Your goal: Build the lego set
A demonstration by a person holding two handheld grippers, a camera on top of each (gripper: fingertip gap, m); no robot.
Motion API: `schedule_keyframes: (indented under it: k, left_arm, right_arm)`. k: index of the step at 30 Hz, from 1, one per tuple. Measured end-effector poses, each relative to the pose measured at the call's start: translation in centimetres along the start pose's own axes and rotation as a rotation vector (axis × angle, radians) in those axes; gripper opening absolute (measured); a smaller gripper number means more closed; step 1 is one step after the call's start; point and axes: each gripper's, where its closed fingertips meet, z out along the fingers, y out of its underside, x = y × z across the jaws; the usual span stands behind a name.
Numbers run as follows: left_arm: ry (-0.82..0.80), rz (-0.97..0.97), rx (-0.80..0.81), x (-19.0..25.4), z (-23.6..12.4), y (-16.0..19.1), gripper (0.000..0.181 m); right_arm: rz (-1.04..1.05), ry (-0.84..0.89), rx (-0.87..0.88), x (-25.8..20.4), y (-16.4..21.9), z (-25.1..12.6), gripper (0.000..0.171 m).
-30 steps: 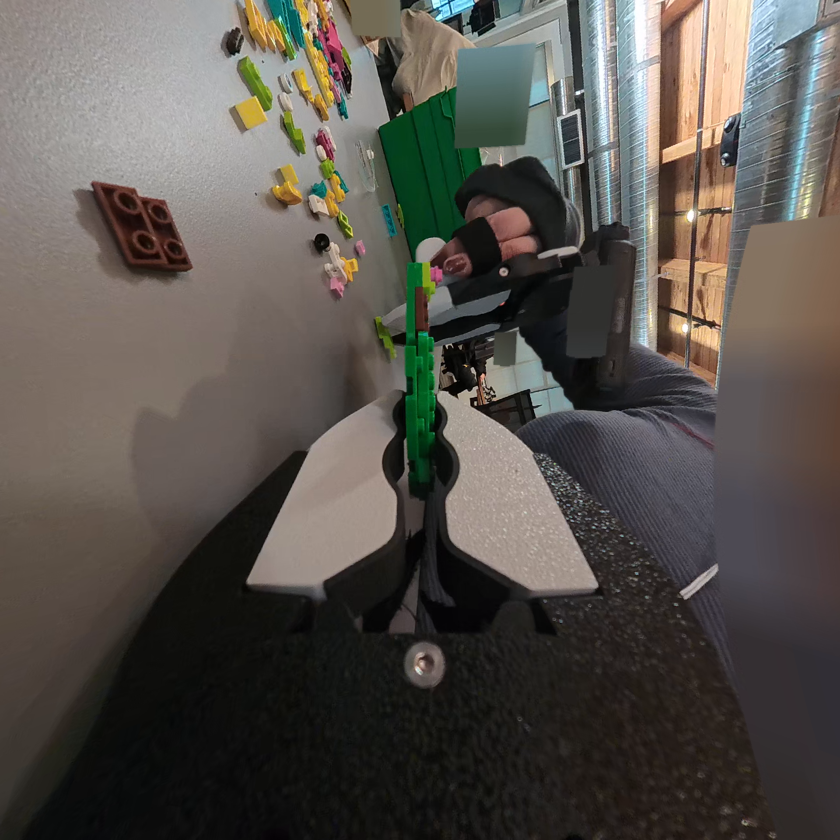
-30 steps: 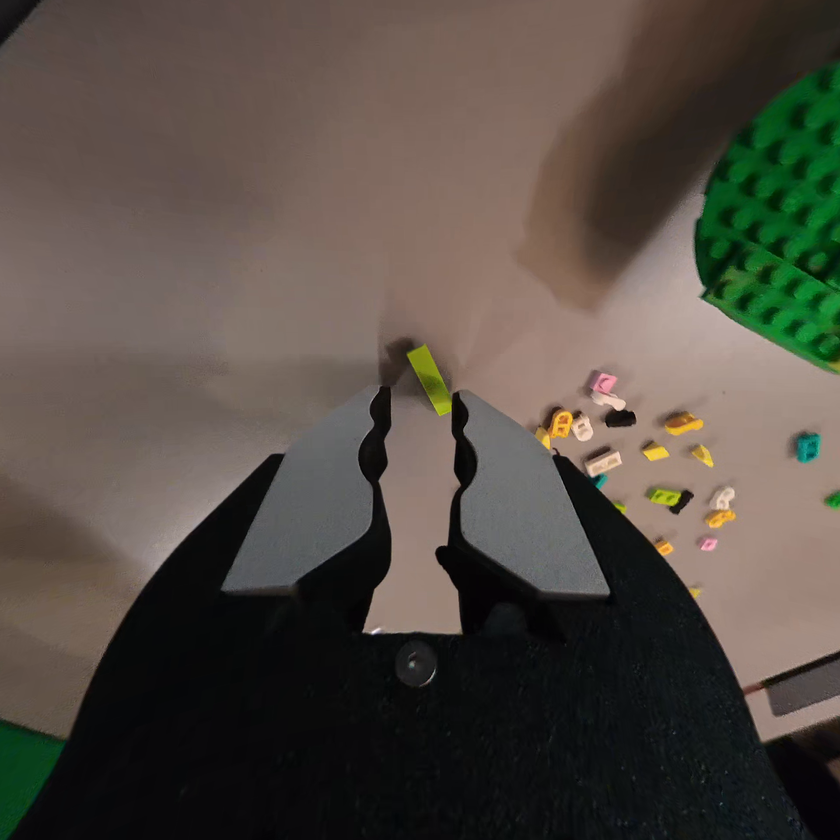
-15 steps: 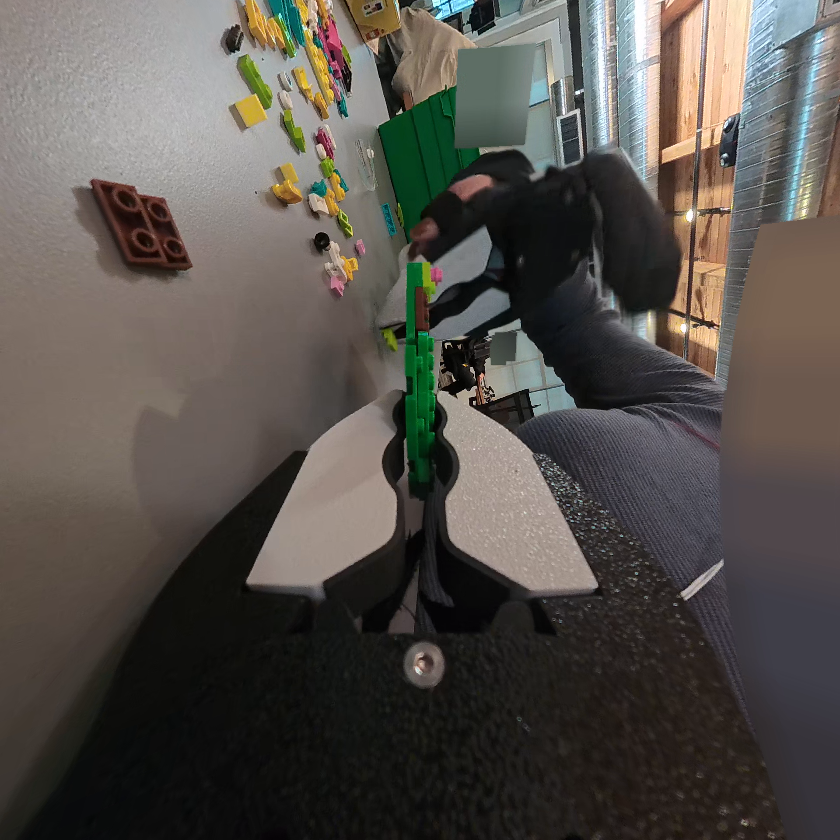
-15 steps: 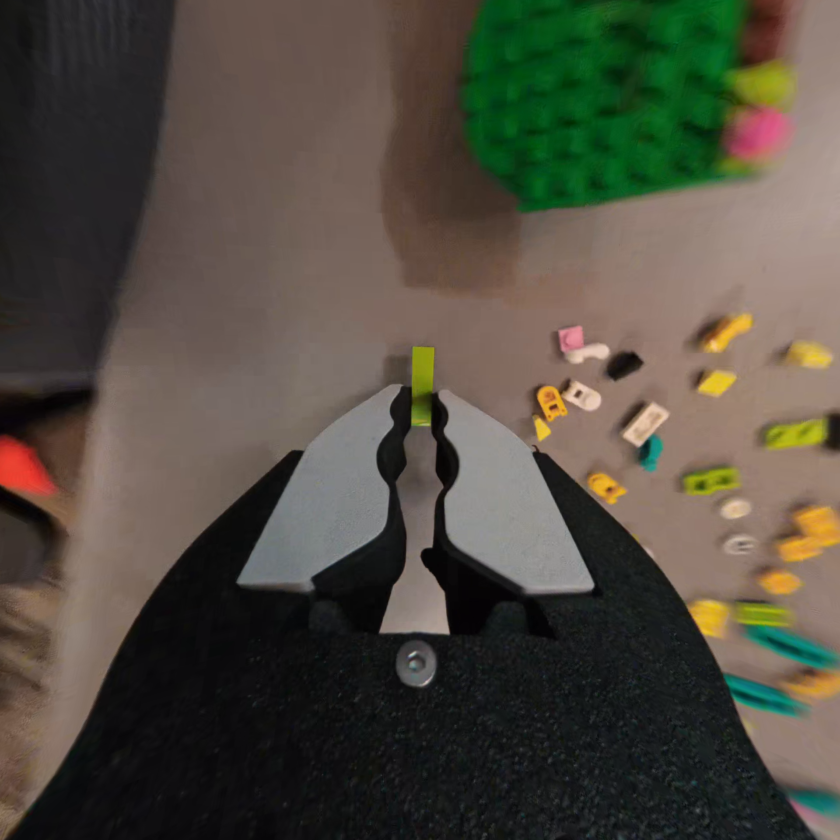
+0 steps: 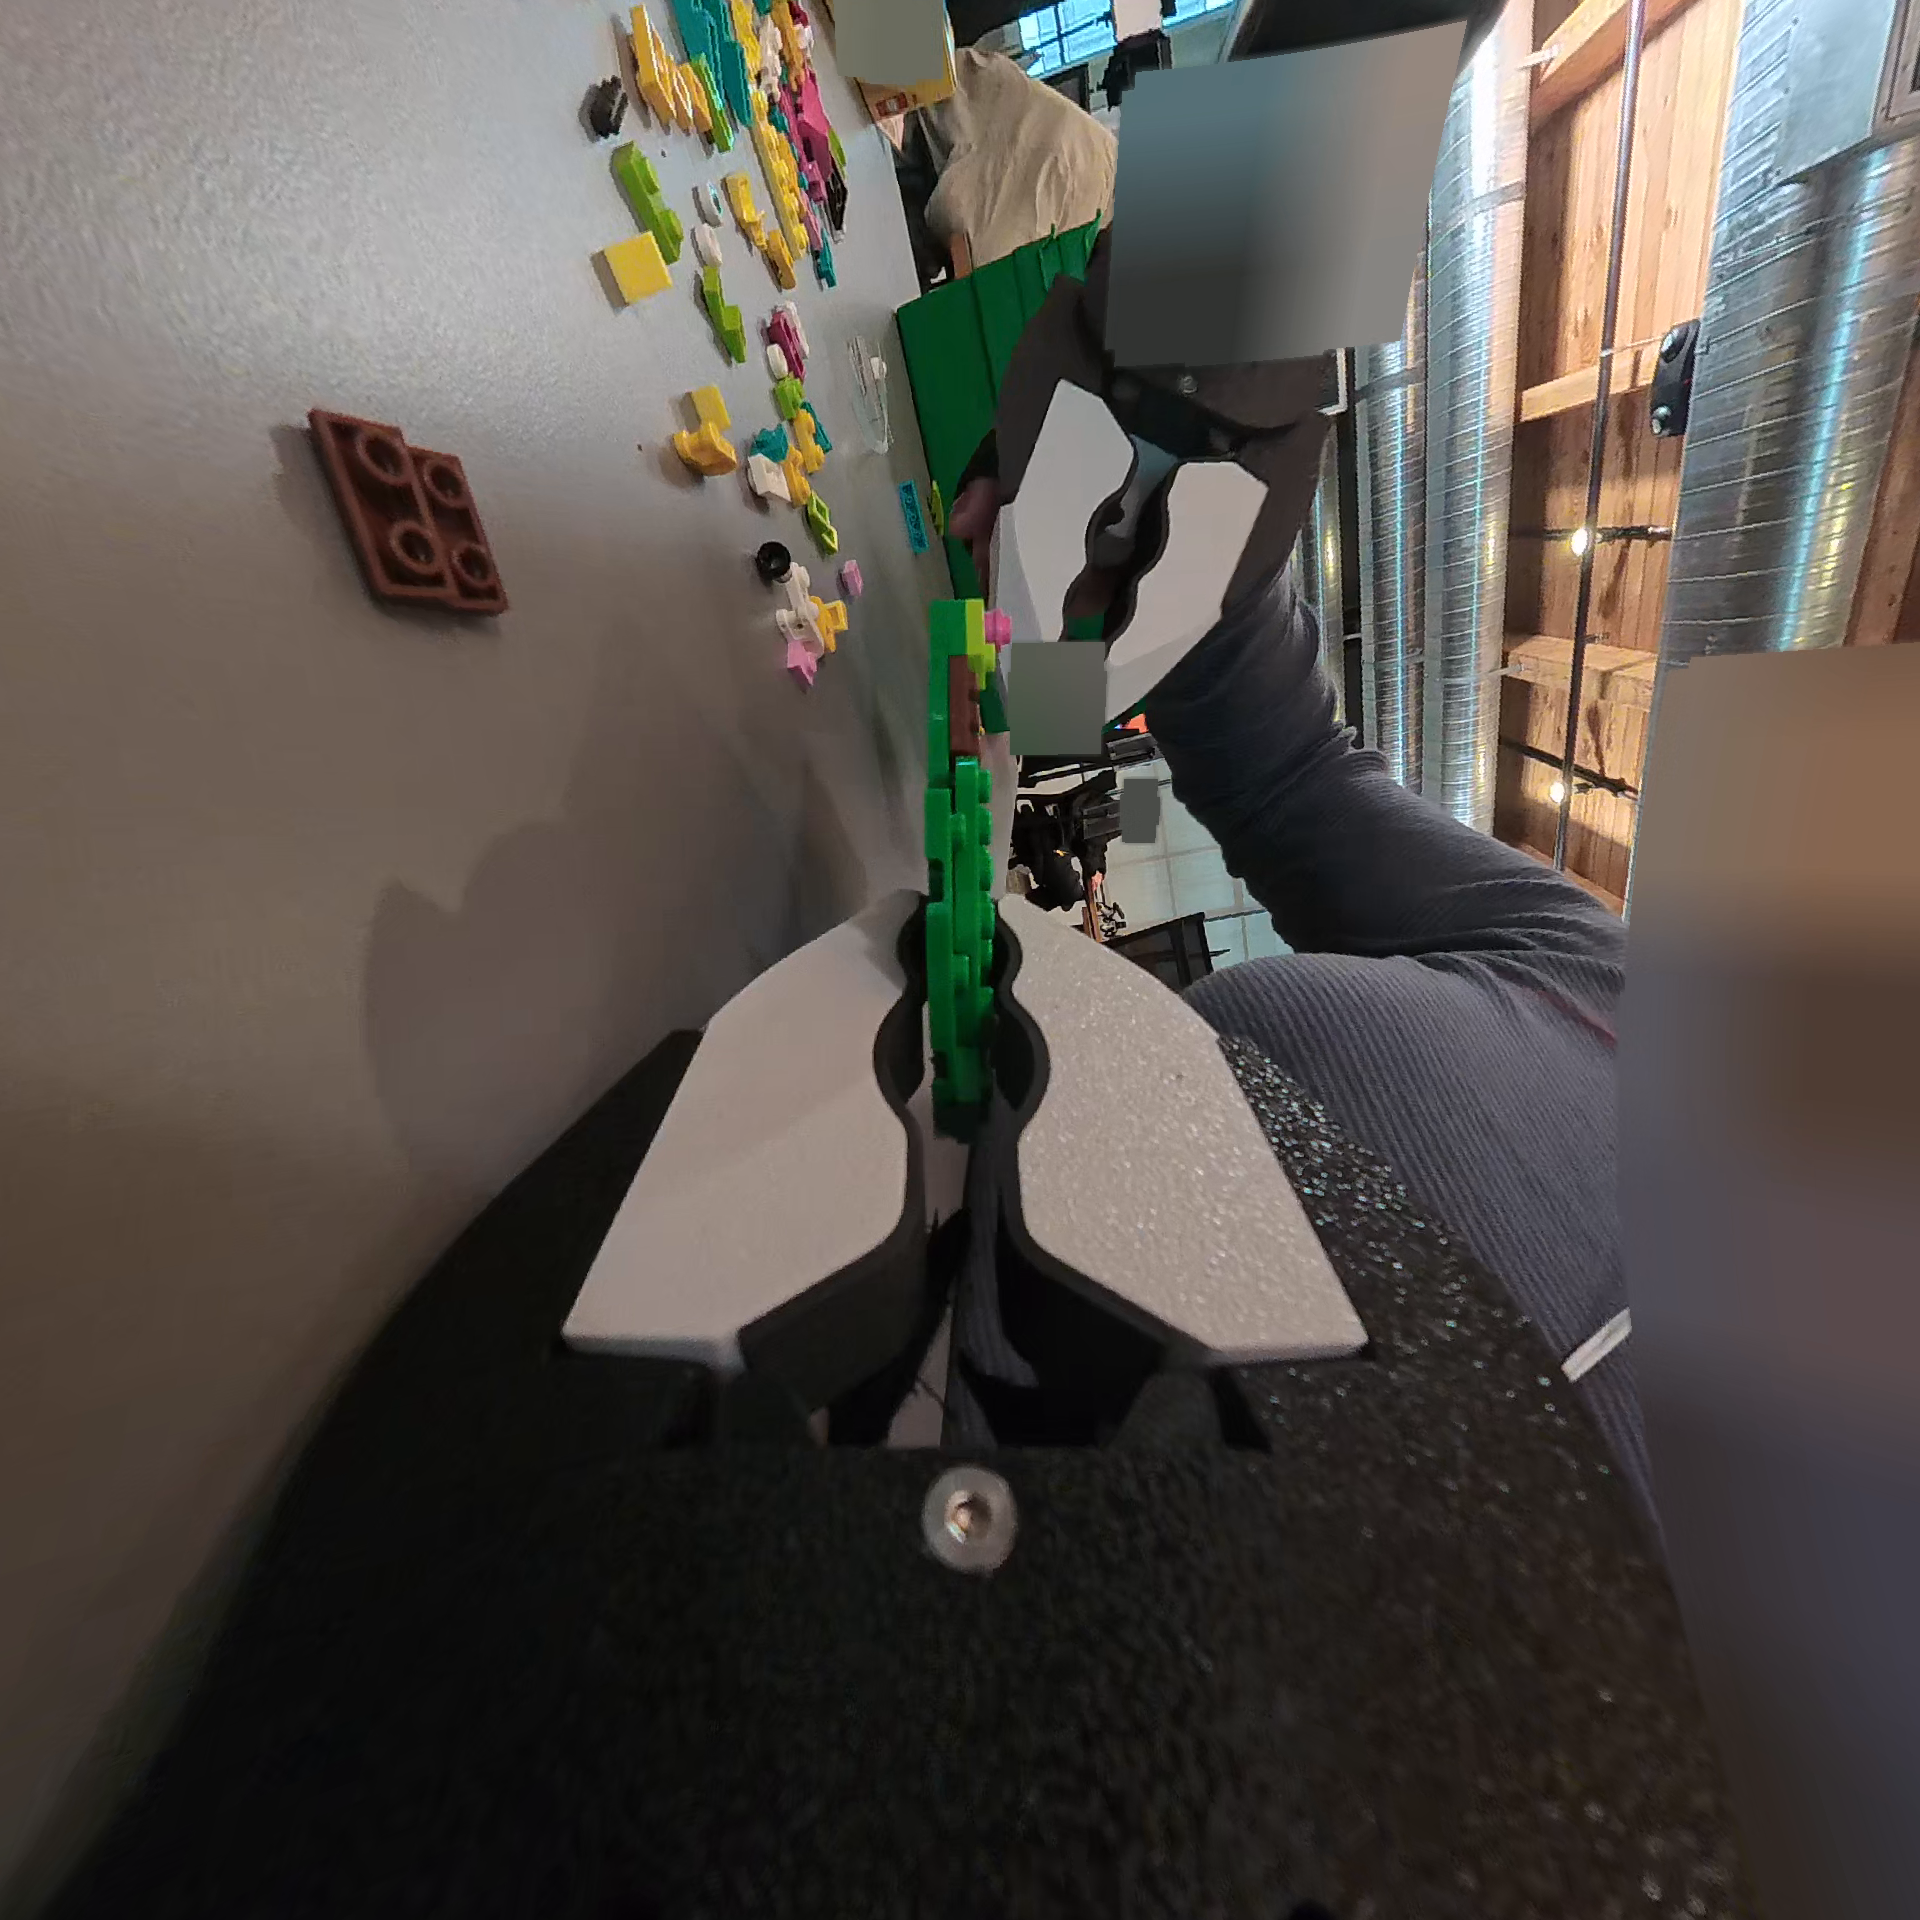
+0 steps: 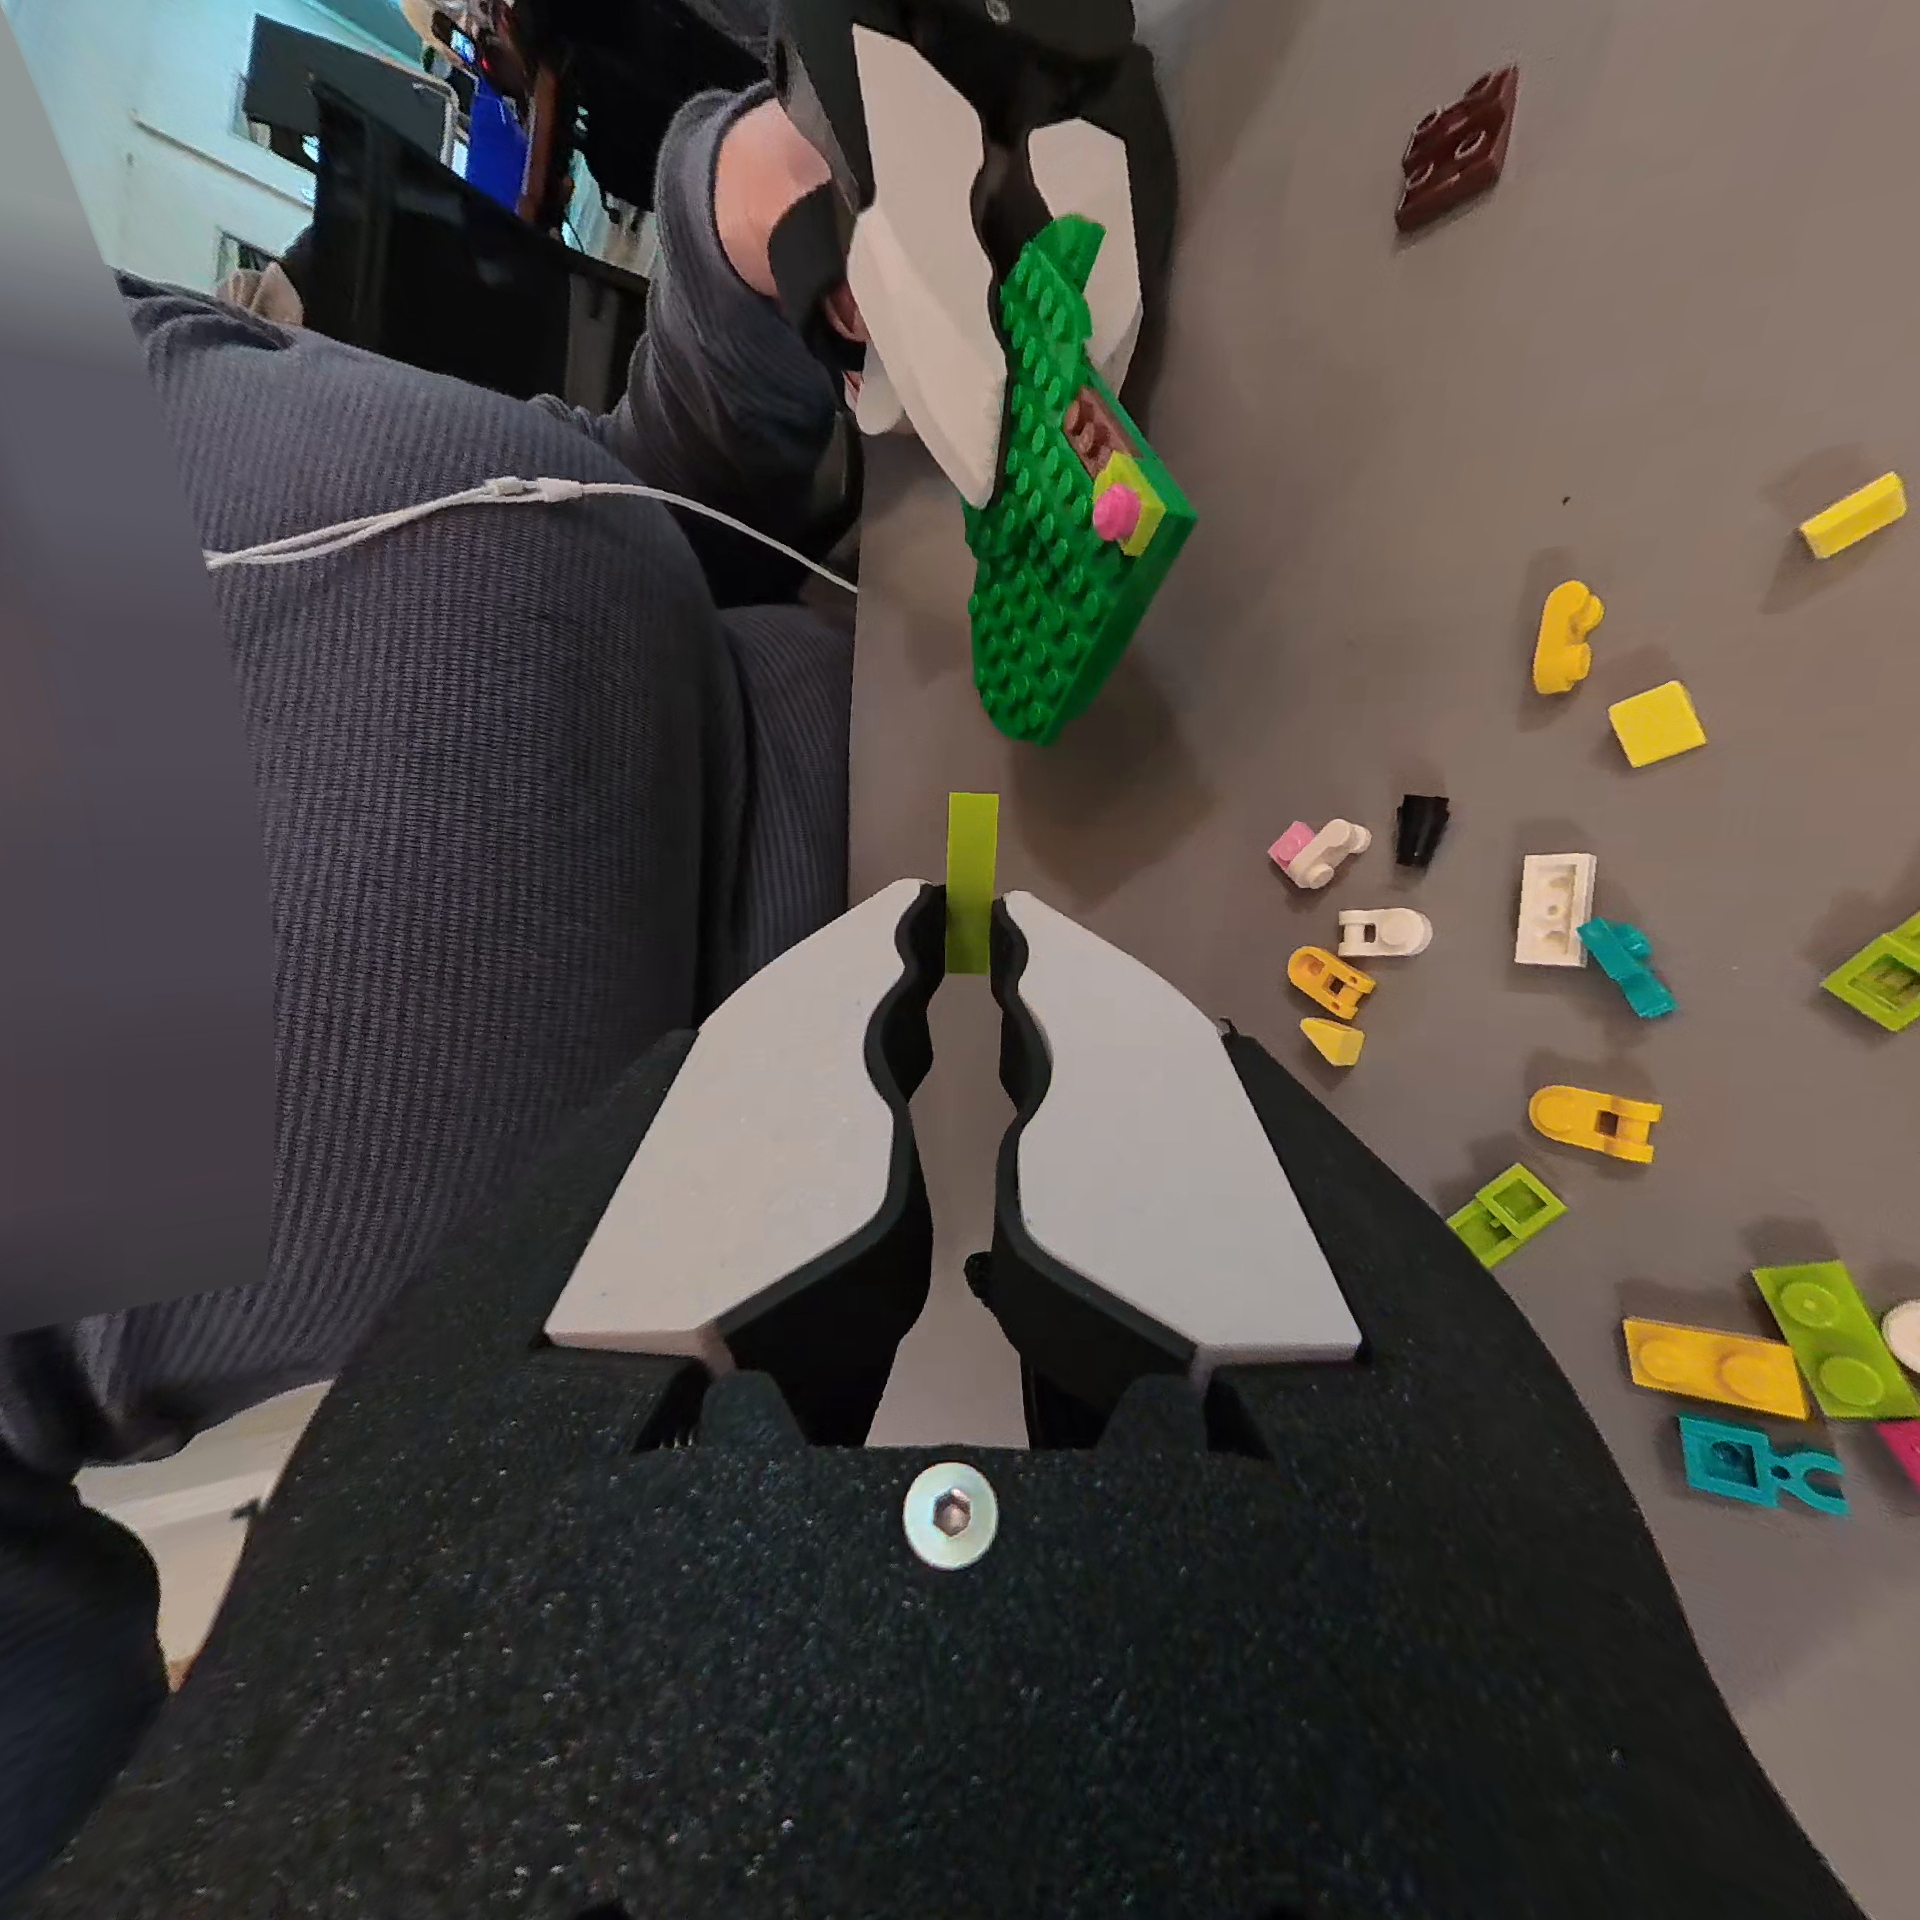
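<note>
The left gripper is clamped on the edge of the green baseplate, holding it up off the bench, edge-on to its own camera. From the right wrist view the baseplate hangs tilted above the grey surface with its studded face turned toward the other gripper, likely so a new piece can be pressed on from the side. A brown brick, a lime plate and a pink stud already sit near one corner of the baseplate.

The right gripper pinches a thin lime tile by its lower end, leaving most of its length sticking out past the fingertips; probably so the free end can reach the studs without the fingers fouling. The tile is near the baseplate but apart from it, not yet seated.

Loose parts lie scattered on the bench to the right: a yellow tile, a white plate, a teal piece. A brown 2x2 plate lies alone, well apart from the pile.

Judged step: carrying the tile in for attachment. The thin grip risks the tile pivoting when pushed.
</note>
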Motion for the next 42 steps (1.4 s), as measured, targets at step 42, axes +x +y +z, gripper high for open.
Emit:
schedule_keyframes:
  k: [42]
  left_arm:
    - [0.018, 0.005, -0.03, 0.2, 0.1, 0.4, 0.008]
  right_arm:
    - [-0.498, 0.702, -0.446, 4.4, 6.8, -1.2, 0.021]
